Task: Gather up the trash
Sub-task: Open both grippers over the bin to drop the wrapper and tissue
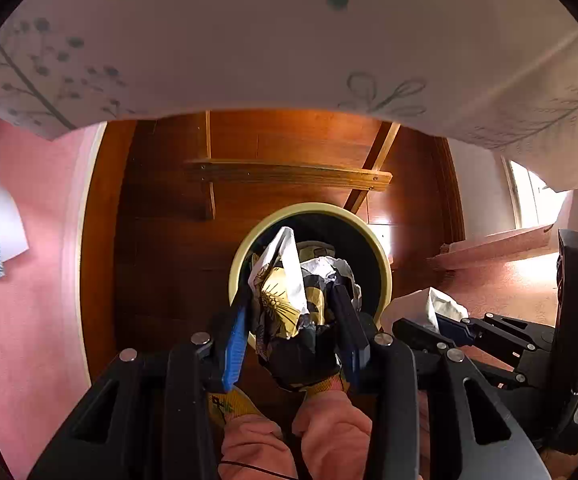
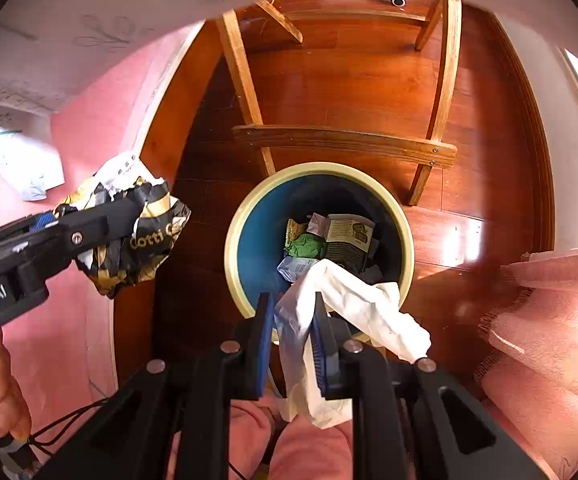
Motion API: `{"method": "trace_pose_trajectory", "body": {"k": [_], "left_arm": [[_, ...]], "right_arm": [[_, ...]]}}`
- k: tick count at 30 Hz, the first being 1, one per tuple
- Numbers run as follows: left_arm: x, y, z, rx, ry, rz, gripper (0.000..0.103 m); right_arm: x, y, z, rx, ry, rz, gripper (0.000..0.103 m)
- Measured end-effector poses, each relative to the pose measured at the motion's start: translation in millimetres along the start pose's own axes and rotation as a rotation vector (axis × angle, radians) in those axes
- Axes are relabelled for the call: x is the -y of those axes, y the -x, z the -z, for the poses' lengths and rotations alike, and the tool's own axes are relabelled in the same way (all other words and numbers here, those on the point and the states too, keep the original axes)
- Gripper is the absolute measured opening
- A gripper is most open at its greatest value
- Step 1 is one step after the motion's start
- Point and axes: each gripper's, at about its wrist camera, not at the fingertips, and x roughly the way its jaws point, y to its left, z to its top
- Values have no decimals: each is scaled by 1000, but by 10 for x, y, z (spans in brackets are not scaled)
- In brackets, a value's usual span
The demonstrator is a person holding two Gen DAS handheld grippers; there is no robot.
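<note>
My left gripper [image 1: 291, 312] is shut on a crumpled black-and-gold wrapper [image 1: 289, 300] and holds it above the round bin [image 1: 383, 276] with the cream rim. In the right wrist view the same wrapper [image 2: 137, 236] hangs left of the bin [image 2: 241, 236], which has a blue inside and several pieces of trash at its bottom. My right gripper [image 2: 293, 320] is shut on a crumpled white tissue [image 2: 353, 304] over the bin's near rim. The right gripper also shows at the right of the left wrist view [image 1: 445, 322].
The bin stands on a dark wooden floor [image 2: 349, 92] under a wooden chair frame [image 2: 345, 140]. A pink rug [image 1: 29, 300] lies to the left. A white patterned cloth [image 1: 249, 40] hangs overhead. Pink upholstery [image 2: 549, 320] is at the right.
</note>
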Motion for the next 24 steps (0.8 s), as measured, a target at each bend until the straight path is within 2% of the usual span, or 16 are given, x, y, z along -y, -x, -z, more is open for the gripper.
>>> {"method": "trace_pose_trajectory", "body": {"k": [6,12,13,15,17,19,24], "left_arm": [[-65,-515,-19,-34,1,19,40],[16,-702,-53,-22,-28,30,56],[27,-710,-70,-29,-30,25,57],[28,-747,-84,-45,-31,16,63],[5,-741,-91,-50,-20,8,70],[-36,-698,-105,-46,-9,0,85],[-146,-562,-78,-19,16,-28,86]], "right_arm": [[259,-407,-37,-10,-64,-40,18],[414,-622,-84,-26,-100,-88,22],[426,-639,-92,-28,-104,-86,25],[446,-641,-117,-32,-118,-93,39],[458,-632,-139,-29,-131,-99,45],[462,-621,-171,-23,-137,-93,45],[426,-502,-222,-2,-150,-80,45]]}}
